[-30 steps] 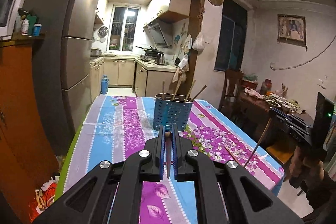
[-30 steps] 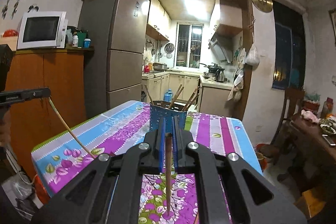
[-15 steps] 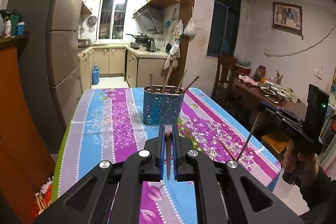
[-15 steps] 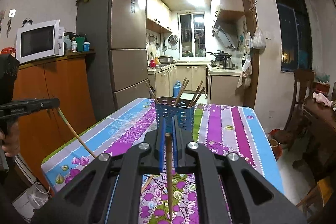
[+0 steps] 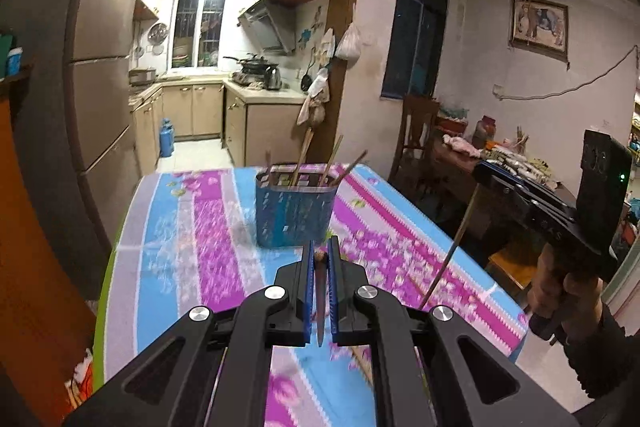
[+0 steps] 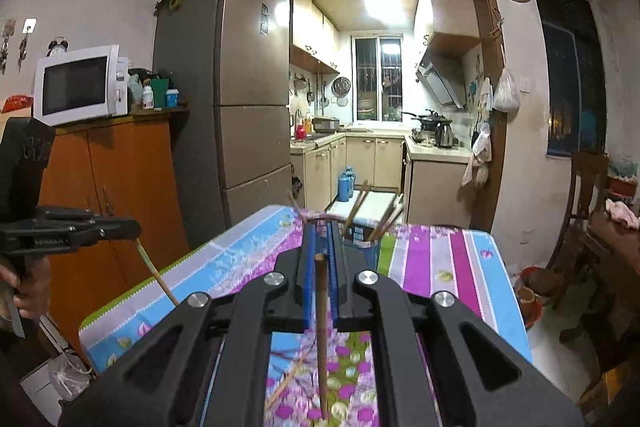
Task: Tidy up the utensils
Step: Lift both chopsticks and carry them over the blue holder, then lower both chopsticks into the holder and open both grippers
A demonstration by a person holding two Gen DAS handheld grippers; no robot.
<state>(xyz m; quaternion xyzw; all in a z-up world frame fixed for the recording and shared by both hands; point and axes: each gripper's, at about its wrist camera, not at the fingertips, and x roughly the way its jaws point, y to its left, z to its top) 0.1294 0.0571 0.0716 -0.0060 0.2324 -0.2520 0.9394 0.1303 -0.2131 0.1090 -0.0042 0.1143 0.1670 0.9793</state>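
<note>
Two grippers each clamp one chopstick: the left gripper (image 5: 319, 257) is closed on a dark chopstick (image 5: 320, 301), and the right gripper (image 6: 320, 241) is closed on a brown chopstick (image 6: 321, 331) that points down. Ahead of both stands one blue basket (image 5: 295, 215) holding four sticks. The basket sits on a table (image 5: 208, 227) with a striped floral cloth. Beyond the basket lies a lit kitchen (image 5: 208, 83).
</note>
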